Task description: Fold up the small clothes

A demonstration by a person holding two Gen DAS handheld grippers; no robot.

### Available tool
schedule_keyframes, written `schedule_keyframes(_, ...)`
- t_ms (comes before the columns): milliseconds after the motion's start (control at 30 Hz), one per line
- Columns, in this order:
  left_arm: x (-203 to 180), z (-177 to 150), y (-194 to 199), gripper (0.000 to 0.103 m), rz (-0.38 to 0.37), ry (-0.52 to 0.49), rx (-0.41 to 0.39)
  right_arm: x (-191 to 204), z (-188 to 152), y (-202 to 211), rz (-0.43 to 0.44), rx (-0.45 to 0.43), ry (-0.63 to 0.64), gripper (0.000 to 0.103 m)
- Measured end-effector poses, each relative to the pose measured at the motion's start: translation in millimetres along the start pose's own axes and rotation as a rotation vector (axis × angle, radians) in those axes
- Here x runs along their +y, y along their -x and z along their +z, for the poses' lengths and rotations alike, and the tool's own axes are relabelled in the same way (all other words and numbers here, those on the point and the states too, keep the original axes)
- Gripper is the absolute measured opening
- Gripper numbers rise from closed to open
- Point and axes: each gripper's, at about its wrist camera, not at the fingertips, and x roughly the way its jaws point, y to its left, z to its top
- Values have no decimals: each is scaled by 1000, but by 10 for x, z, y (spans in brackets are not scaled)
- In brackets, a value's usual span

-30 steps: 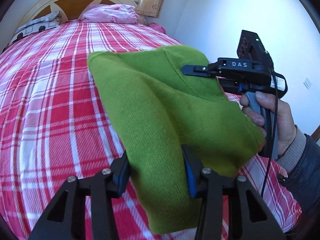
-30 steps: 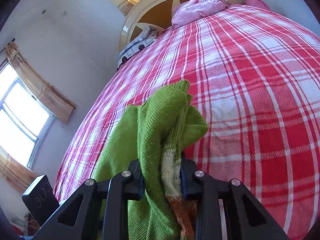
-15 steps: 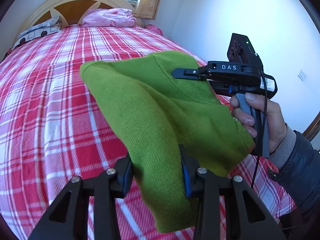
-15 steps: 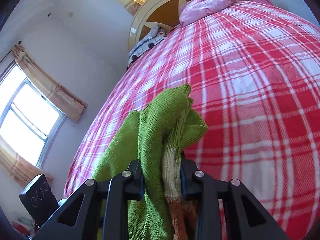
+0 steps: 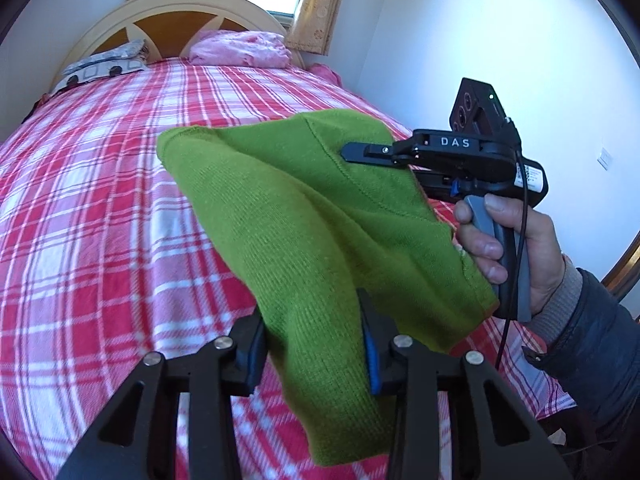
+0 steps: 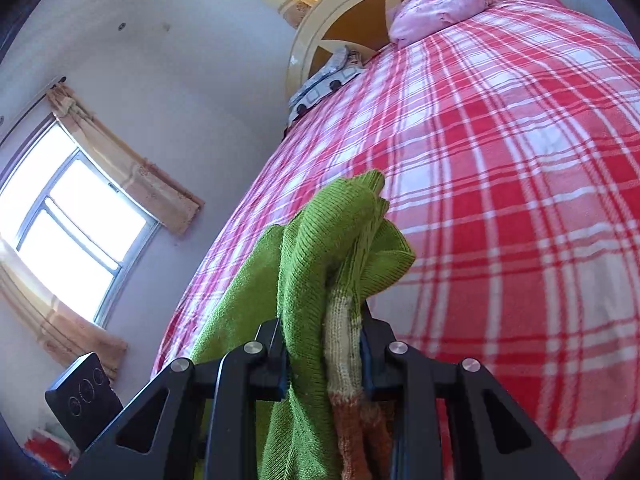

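Note:
A green knit sweater [image 5: 300, 220] hangs in the air above the bed, stretched between both grippers. My left gripper [image 5: 312, 328] is shut on its near edge, and folds of cloth fill the gap between the pads. In the left wrist view my right gripper [image 5: 360, 152], held by a hand [image 5: 508, 248], pinches the far side of the sweater from the right. The right wrist view shows my right gripper [image 6: 324, 328] shut on bunched green knit [image 6: 320, 248] with a cream and orange striped cuff [image 6: 344, 344].
The bed has a red and white plaid cover [image 5: 100, 220]. At the headboard [image 5: 168, 12] lie a pink pillow [image 5: 240, 48] and a patterned pillow [image 5: 104, 68]. A white wall [image 5: 480, 40] runs close along the right side. A window [image 6: 68, 232] is on the left.
Both grippers have carried the sweater along over the bed and slightly upward. The left jaws have drawn in a little on the cloth. Both grips have held.

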Motion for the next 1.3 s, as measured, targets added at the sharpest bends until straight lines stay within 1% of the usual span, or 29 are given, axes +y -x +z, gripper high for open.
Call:
schedule_keyframes(133, 72, -73, 156, 40, 16, 6, -18, 184, -63, -98, 30, 13, 12, 27)
schedule_keyframes(300, 232, -180, 336, 40, 47, 37, -38, 456, -149, -330, 62, 45, 39, 27)
schedule_keyframes(533, 515, -369, 610, 40, 109, 85, -61, 826, -291, -705, 112, 93, 67, 27)
schedule_keyframes(667, 636, -453, 738, 40, 156, 89, -68, 1058, -377, -941, 146, 123, 73, 27)
schedule_keyframes(767, 734, -540, 851, 40, 173, 105, -79, 1217, -445, -1108, 166, 150, 89, 27)
schedule_keyframes(933, 859, -627, 967, 40, 205, 125, -83, 1410, -524, -1384, 187, 191, 105, 27)
schedule_keyframes(1300, 1057, -774, 1211, 40, 249, 156, -114, 1772, -608, -1736, 214, 241, 147, 27)
